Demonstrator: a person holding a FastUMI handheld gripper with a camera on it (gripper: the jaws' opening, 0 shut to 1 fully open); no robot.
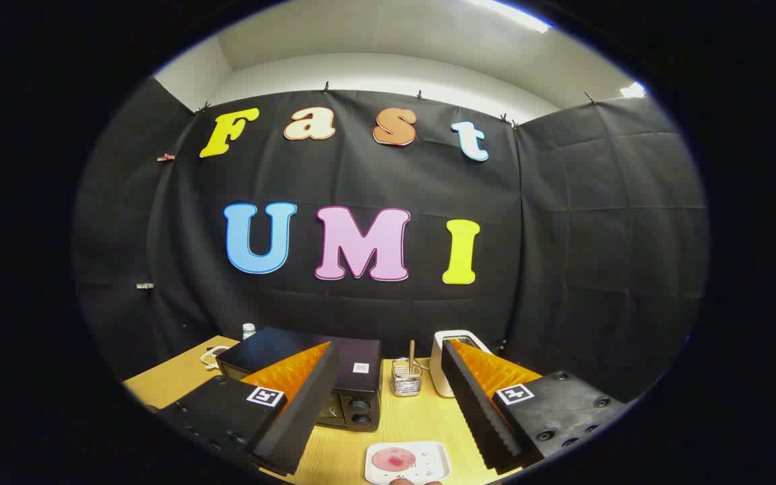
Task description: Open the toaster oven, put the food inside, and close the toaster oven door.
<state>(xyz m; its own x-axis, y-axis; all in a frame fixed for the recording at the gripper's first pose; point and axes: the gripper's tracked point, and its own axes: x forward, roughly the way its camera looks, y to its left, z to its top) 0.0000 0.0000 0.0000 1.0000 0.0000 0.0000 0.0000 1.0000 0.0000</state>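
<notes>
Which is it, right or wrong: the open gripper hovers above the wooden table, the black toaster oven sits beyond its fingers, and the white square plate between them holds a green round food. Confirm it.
Wrong in one respect. The gripper view shows the round food on the white square plate is pink, not green. The rest stands: the gripper is open above the wooden table, with the black toaster oven beyond its fingers.

Fingers spread wide apart, bare bench between them, plate near, toaster oven far left, wire cup and white appliance blocking beyond
</notes>
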